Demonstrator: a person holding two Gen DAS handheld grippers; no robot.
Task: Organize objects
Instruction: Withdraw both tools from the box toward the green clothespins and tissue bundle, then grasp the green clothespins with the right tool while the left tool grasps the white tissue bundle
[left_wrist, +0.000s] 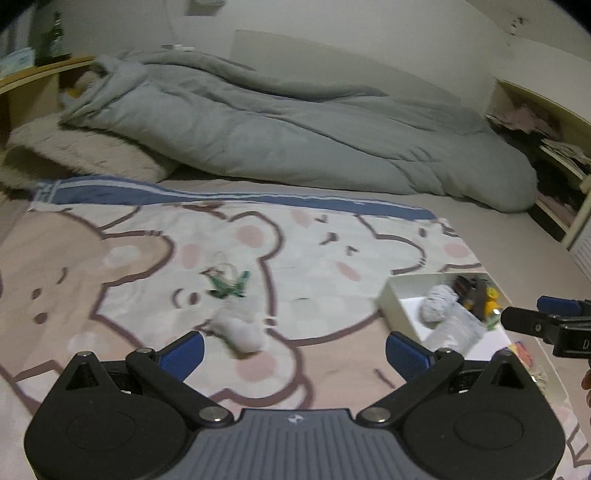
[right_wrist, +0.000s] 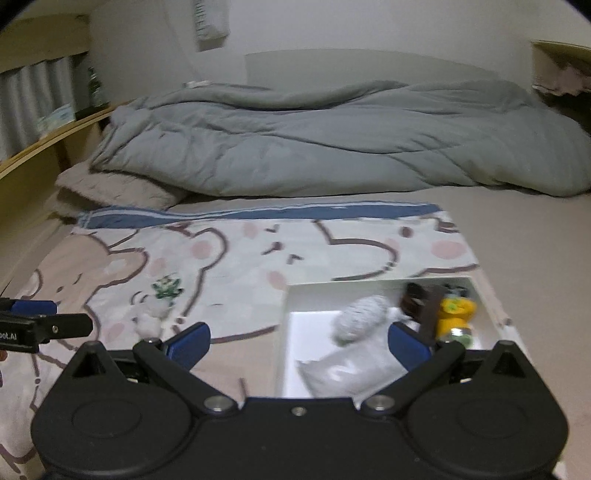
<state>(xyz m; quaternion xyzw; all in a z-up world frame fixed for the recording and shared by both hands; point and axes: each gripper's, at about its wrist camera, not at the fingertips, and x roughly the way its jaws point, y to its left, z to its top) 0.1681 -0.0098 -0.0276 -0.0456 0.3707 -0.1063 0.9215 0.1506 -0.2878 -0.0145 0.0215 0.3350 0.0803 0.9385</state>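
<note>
A white box (right_wrist: 317, 295) sits on the bear-print blanket (right_wrist: 236, 251) at the right. It holds a grey sock ball (right_wrist: 356, 319), a grey pouch (right_wrist: 351, 373), a dark item (right_wrist: 417, 299) and a yellow toy (right_wrist: 456, 312). On the blanket lie a grey-white sock (left_wrist: 240, 325) and a green keychain (left_wrist: 227, 284), also in the right wrist view (right_wrist: 168, 288). My left gripper (left_wrist: 293, 354) is open and empty, just short of the sock. My right gripper (right_wrist: 299, 343) is open and empty over the box's near left edge. The box also shows in the left wrist view (left_wrist: 402, 306).
A rumpled grey duvet (left_wrist: 295, 136) lies across the back of the bed, with a fluffy beige pillow (left_wrist: 81, 155) at the left. Wooden shelves (left_wrist: 33, 81) stand at the left, and a bookshelf (left_wrist: 546, 147) at the right.
</note>
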